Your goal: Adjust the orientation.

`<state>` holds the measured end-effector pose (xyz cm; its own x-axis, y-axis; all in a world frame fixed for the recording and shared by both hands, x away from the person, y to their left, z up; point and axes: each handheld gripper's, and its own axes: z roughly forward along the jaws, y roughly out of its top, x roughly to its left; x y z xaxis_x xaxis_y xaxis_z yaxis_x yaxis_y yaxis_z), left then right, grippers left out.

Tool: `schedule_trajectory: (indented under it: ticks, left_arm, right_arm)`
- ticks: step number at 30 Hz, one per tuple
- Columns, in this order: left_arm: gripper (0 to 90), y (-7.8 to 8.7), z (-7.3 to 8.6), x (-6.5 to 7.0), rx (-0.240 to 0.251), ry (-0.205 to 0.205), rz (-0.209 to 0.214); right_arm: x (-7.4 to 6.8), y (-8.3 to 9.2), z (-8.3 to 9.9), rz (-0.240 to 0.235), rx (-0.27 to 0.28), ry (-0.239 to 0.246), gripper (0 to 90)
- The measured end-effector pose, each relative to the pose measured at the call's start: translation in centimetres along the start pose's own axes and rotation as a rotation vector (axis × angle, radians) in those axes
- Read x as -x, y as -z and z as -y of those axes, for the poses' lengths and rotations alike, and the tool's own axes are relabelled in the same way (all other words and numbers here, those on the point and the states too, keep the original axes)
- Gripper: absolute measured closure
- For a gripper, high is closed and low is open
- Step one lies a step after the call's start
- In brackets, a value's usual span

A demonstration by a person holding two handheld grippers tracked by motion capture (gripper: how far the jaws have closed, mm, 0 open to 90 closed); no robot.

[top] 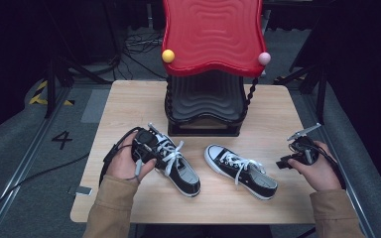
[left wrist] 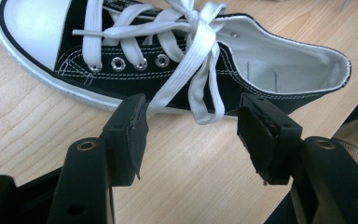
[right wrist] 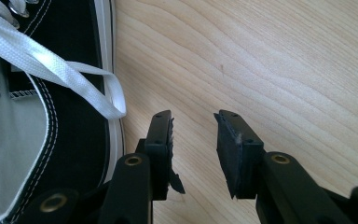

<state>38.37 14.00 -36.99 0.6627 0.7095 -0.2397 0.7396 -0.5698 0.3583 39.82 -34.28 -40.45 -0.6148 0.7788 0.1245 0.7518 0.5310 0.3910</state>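
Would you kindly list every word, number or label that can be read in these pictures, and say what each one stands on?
"4": a dark numeral on the grey floor, left of the table.
Inside of the left shoe: faint marks on the lining, too small to read.
No other legible text.

Left gripper (top: 146, 148) and right gripper (top: 297, 156) hover, jaws parted.

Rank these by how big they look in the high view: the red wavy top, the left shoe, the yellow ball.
1. red wavy top, by far the largest, though it also sits higher, nearer the camera.
2. left shoe.
3. yellow ball, smallest.
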Motion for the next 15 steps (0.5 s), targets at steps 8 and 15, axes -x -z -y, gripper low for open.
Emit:
schedule_trajectory:
  ticks: [8, 15]
  left_arm:
    - [46.0, 0.3, -0.6, 1.5, 0.036, -0.042, 0.064]
    - [45.9, 0.3, -1.2, 3.1, 0.039, -0.095, 0.112]
  right_arm:
    - [0.1, 0.1, 0.3, 0.000, -0.002, -0.001, 66.0]
    - [0.1, -0.1, 0.4, 0.002, -0.010, -0.008, 65.3]
